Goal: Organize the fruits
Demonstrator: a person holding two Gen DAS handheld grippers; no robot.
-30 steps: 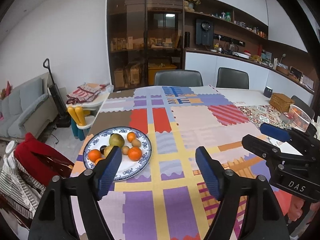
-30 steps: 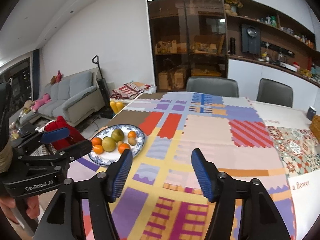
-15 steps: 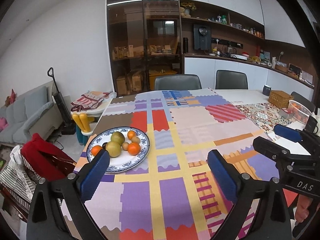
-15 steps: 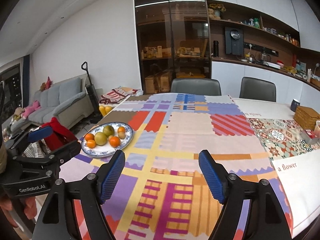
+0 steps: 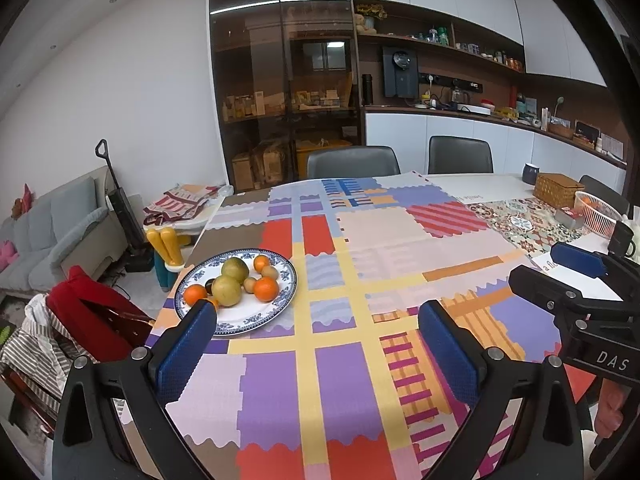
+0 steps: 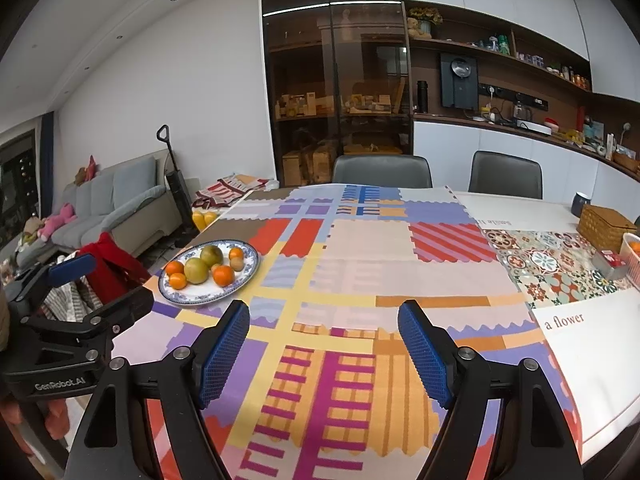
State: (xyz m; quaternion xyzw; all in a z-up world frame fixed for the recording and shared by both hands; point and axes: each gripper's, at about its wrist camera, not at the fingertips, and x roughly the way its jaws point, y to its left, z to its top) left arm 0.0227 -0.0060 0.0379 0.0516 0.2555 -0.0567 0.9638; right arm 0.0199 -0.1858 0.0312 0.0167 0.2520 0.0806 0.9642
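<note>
A blue-and-white plate sits near the left edge of the patchwork tablecloth. It holds two green pears, three oranges, small brown kiwis and a dark fruit. My left gripper hangs over the near part of the table, open wide, its left pad just in front of the plate. To its right, my right gripper is open too. Nothing lies between either pair of jaws.
A white wire basket with orange fruit, a wicker box and a dark mug stand at the table's right end. Two grey chairs line the far side. A chair with red clothing stands left of the plate.
Both grippers have drawn back toward the near edge, so more of the table shows. Both sets of jaws have spread wider. The fruit has not moved.
</note>
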